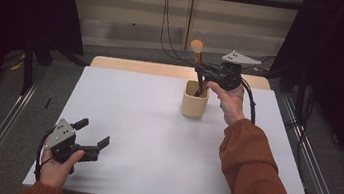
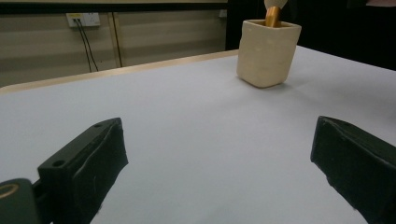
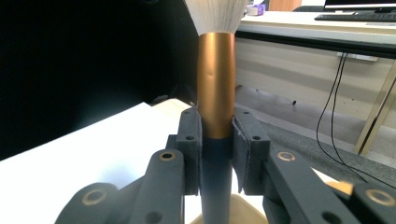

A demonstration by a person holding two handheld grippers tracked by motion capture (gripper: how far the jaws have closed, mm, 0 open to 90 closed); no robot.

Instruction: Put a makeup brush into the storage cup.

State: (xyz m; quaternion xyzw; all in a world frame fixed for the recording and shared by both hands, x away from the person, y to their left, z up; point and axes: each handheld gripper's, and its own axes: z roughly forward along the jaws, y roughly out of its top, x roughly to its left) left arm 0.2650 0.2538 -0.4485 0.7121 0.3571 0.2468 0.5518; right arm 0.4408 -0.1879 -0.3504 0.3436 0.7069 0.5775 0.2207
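Note:
A makeup brush (image 1: 197,62) with a copper ferrule, pale bristles and a dark handle stands upright, its lower end inside a cream square cup (image 1: 195,100) at the table's far middle. My right gripper (image 1: 202,73) is shut on the brush from the right. In the right gripper view its pads (image 3: 192,140) clamp where the ferrule of the brush (image 3: 215,88) meets the handle, above the cup's rim (image 3: 243,210). My left gripper (image 1: 92,136) rests open near the front left corner, nothing between its fingers. In the left gripper view the cup (image 2: 267,52) stands far ahead, the ferrule (image 2: 272,17) rising from it.
The white table top (image 1: 154,140) has a wooden strip along its far edge (image 1: 138,66). Metal rails run on the floor at both sides. Cables hang down the back wall (image 1: 167,21). Dark curtains flank the table.

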